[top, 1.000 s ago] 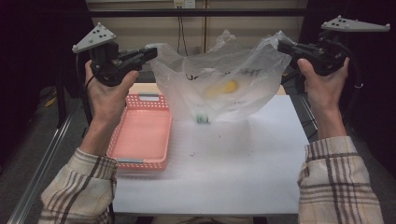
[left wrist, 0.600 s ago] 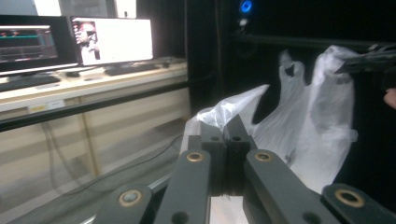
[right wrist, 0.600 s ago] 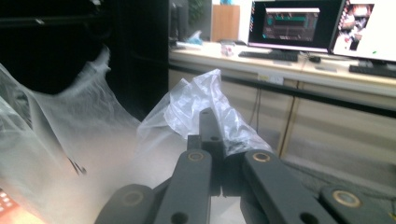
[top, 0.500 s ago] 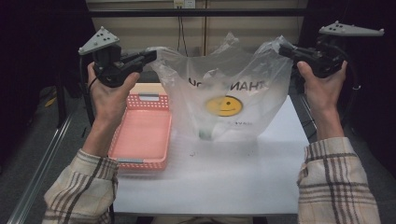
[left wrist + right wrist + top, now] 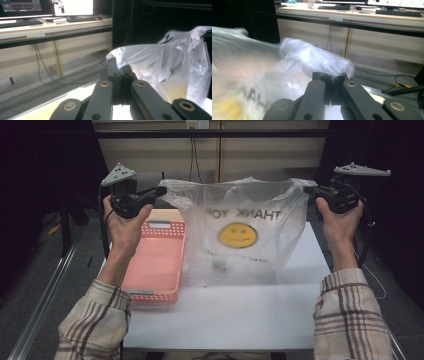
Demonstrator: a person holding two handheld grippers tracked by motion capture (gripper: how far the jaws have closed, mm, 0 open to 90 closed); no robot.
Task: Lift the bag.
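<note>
The plastic bag [image 5: 242,237] hangs stretched over the white table [image 5: 225,315], its bottom on the tabletop's far half, and the near half is open surface. The left gripper [image 5: 159,192] is clamped tight on the bag's left handle, the right gripper [image 5: 309,191] pinched on the right one. A small item [image 5: 218,265] sits blurred inside. Just left, touching the bag, lies the pink basket [image 5: 155,262].
</note>
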